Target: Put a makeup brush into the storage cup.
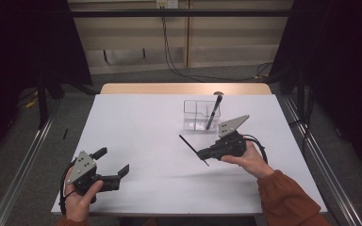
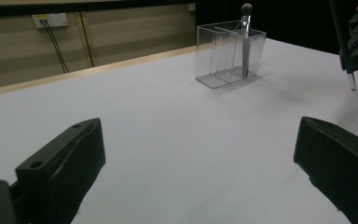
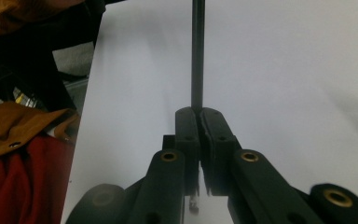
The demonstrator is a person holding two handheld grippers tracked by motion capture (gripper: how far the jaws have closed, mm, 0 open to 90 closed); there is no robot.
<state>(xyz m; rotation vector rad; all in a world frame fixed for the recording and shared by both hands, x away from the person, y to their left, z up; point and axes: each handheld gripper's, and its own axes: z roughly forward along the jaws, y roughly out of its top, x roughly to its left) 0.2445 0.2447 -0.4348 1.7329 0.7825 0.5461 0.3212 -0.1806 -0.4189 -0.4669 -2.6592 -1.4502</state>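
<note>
A clear plastic organizer (image 1: 195,115) stands on the white table (image 1: 141,122), right of centre toward the back, with a dark-handled brush (image 1: 214,110) leaning in its right compartment. My right gripper (image 1: 201,153) hovers just in front of it, shut on a thin black stick (image 1: 187,143) that runs out past the closed jaws toward the upper left. In the right gripper view the stick (image 3: 197,56) runs straight up from the right gripper (image 3: 199,116). My left gripper (image 1: 115,160) rests near the front left, open, nothing between its jaws. The left gripper view shows the organizer (image 2: 228,51), the brush (image 2: 246,37) and the left gripper (image 2: 200,158).
The table's wooden back edge (image 1: 184,88) lies behind the organizer. Cables (image 1: 174,66) hang down the wall beyond it. Metal rails (image 1: 23,165) run along both sides of the table. The person's orange sleeve (image 1: 287,197) reaches in at the front right.
</note>
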